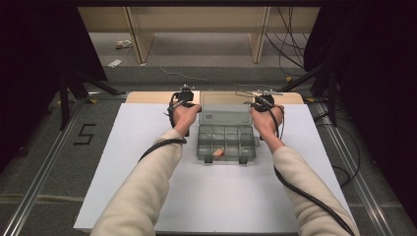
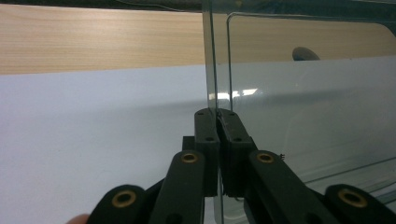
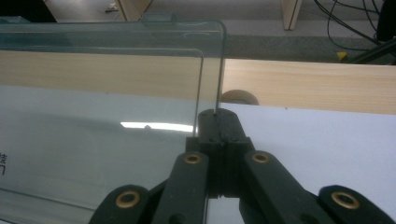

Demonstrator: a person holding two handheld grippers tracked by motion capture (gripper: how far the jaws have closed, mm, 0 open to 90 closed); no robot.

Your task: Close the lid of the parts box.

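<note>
A clear plastic compartment box (image 1: 226, 142) sits on the white board (image 1: 137, 157) with its lid (image 1: 225, 112) raised at the far side. A small orange piece (image 1: 218, 152) lies in one front compartment. My left gripper (image 1: 186, 96) is at the lid's left edge; in the left gripper view the jaws (image 2: 217, 112) are shut on the edge of the clear lid (image 2: 303, 116). My right gripper (image 1: 263, 102) is at the lid's right edge; in the right gripper view the jaws (image 3: 218, 112) are shut on the same lid (image 3: 107, 126).
A wooden table strip (image 1: 147, 97) runs behind the white board. A small rounded beige object (image 3: 239, 97) sits at the board's far edge beside the lid. Stand legs (image 1: 74, 88) and cables (image 1: 290, 44) are on the floor around the table.
</note>
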